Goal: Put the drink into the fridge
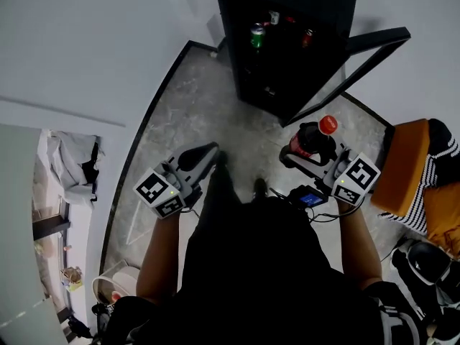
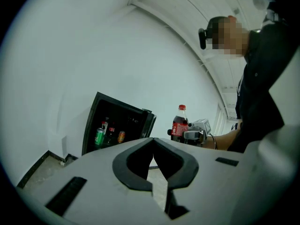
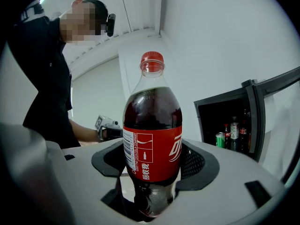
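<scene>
My right gripper [image 1: 300, 155] is clenched on a cola bottle [image 3: 152, 144], with the dark pads pressing the red label from both sides, low on the body. The bottle stands upright in the jaws, red cap on top, and the dark drink reaches up to the shoulder. In the head view it sits right of centre, over the grey marbled floor [image 1: 215, 113]. It is near the fridge [image 1: 287, 20] but not yet inside it.

The fridge is a small black box at the top of the head view, against the white wall [image 1: 108, 42]. Its door [image 1: 359, 60] is swung wide open toward the right. On a shelf inside stands a green can [image 1: 257, 36], with a few other cans and bottles beside it, too small to tell apart.

My left gripper [image 1: 208, 153] is left of centre in the head view and points up the frame toward the fridge. Its jaws are closed tip to tip and hold nothing; in its own view only floor shows through the hollow between the curved pads. It is well apart from the bottle.

At the right edge of the head view lies an orange cushion [image 1: 410, 167] with a striped cloth [image 1: 440, 157] against it.
</scene>
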Motion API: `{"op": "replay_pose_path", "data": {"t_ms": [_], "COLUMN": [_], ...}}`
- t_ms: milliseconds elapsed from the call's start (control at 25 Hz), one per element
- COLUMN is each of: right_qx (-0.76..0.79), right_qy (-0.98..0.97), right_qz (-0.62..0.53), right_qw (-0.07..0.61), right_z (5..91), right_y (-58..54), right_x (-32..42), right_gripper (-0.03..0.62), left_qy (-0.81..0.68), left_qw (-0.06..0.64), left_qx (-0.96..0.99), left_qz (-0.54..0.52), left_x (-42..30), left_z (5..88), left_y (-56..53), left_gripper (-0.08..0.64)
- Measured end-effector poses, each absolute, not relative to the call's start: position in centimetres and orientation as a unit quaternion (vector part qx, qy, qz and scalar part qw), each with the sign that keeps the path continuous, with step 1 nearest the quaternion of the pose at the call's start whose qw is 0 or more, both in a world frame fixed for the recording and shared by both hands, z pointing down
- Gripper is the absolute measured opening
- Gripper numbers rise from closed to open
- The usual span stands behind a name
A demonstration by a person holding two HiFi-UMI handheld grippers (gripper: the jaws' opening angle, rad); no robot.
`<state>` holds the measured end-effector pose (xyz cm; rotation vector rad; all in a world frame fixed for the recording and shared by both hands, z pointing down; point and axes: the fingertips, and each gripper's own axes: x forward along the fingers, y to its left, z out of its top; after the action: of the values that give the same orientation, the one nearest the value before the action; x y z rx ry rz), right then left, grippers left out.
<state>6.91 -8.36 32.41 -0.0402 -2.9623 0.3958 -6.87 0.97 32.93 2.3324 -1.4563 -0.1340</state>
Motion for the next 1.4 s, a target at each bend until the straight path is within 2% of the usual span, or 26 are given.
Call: {"op": "replay_pose_path", "data": {"t_ms": [240, 400, 800, 1400], "right_qx": [0.043, 0.078, 0.166, 0.266], "right_qy": [-0.985, -0.984, -0.977, -0.960], "right_qz": [0.140, 0.118, 0.086, 0.036], "right_qw": [0.089, 0.108, 0.103, 0.082], "right_z": [33.2, 33.4, 32.7, 33.9], "right_y": [-11.3, -12.8, -17.2, -24.2], "right_x": [4.6, 0.9, -7.7, -8.5], "right_gripper": [0.311, 0.311, 0.311, 0.311], "left_qy": [-0.476, -0.449, -0.351, -0.264], "left_qw": [0.199, 0.189, 0.202, 0.201], "left_qx": [0.856, 0.872, 0.913, 0.943], "left_qz": [-0.045, -0.047, -0.047, -0.012], "left_x": [-10.3, -13.8, -20.2, -16.3], "left_z": [33.5, 32.6, 32.7, 37.5], "left_y": [-3.2, -5.7, -12.3, -19.2], "left_gripper": [0.011, 0.011, 0.011, 0.011]}}
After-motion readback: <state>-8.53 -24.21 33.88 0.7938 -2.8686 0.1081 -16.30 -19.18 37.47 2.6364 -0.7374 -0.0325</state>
